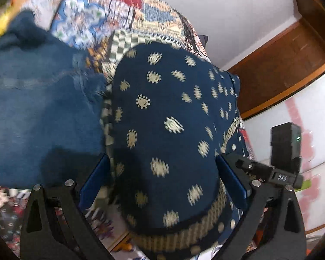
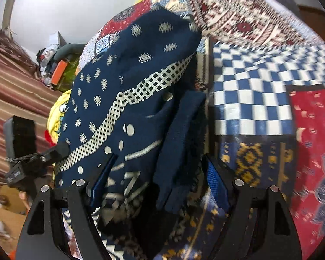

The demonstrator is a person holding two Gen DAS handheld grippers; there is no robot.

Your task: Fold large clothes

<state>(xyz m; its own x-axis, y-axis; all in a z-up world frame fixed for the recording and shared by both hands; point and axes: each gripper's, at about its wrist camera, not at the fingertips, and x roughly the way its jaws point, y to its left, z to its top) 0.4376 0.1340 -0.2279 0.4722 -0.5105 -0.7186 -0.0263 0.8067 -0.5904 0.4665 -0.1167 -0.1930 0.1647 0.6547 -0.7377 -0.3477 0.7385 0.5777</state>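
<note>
A large navy garment with cream motifs (image 1: 169,119) bulges between the fingers of my left gripper (image 1: 162,171), whose jaws stand wide with blue pads on each side of the cloth. In the right wrist view the same navy garment (image 2: 127,82) with its cream lattice band (image 2: 119,110) hangs bunched between the fingers of my right gripper (image 2: 160,173). A plain blue fleece part (image 2: 179,143) lies inside the jaws too. Both views are blurred by motion. Whether the pads press the cloth is hard to see.
A patchwork blanket (image 2: 260,91) with checks and red panels lies under the garment. A plain blue denim-like cloth (image 1: 32,108) lies at left. A wooden frame (image 1: 288,60) and white wall stand right. Striped fabric (image 2: 15,86) and clutter sit at left.
</note>
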